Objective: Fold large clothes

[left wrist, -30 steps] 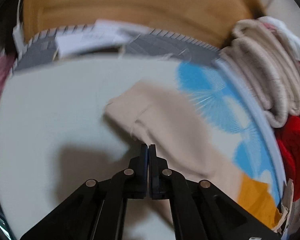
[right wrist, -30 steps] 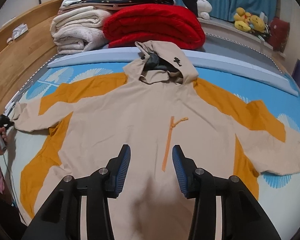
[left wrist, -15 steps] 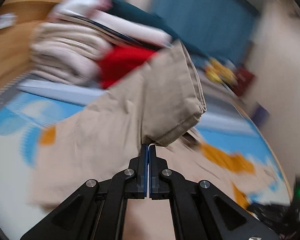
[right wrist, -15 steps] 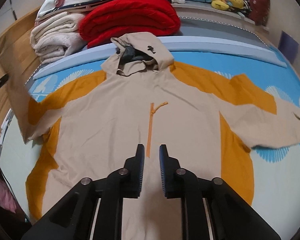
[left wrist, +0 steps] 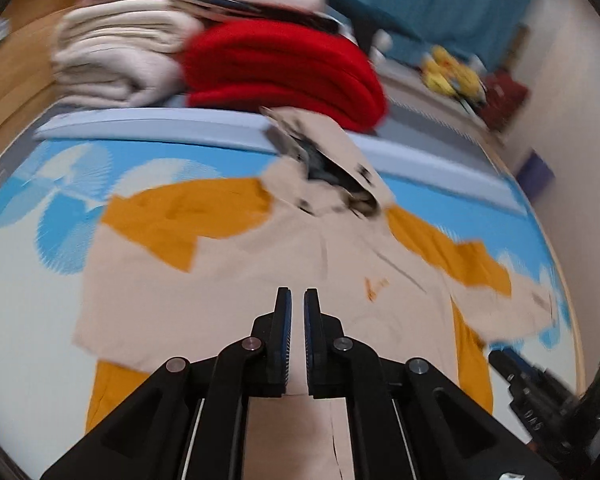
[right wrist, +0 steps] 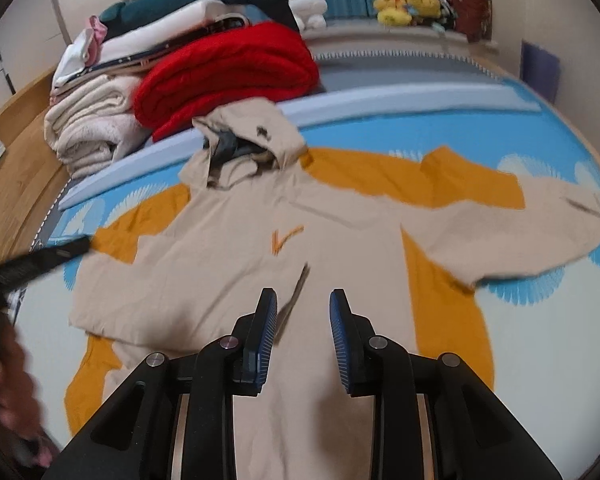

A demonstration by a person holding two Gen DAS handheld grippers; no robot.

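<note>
Beige hooded jacket with orange panels (right wrist: pixel 340 248) spread flat mid-bed on the blue-and-white patterned bedsheet (right wrist: pixel 540 320), one sleeve folded across its chest, hood toward the head edge near the folded red blanket (right wrist: pixel 228 72), left gripper (left wrist: pixel 297 300) slightly parted and empty, right gripper (right wrist: pixel 303 300) just widened, open, empty above the hem

The bed (right wrist: pixel 560 344) has a pale sheet with bright blue fan shapes on it. A big beige and orange hooded jacket (right wrist: pixel 340 248) lies flat on the sheet, front side up, its hood toward the far end. One sleeve is folded in across its body and the other sleeve is stretched out to the side. Behind the hood sit a folded red blanket (right wrist: pixel 228 76) and a stack of cream blankets (right wrist: pixel 92 128), touching each other, with more folded things on top.
</note>
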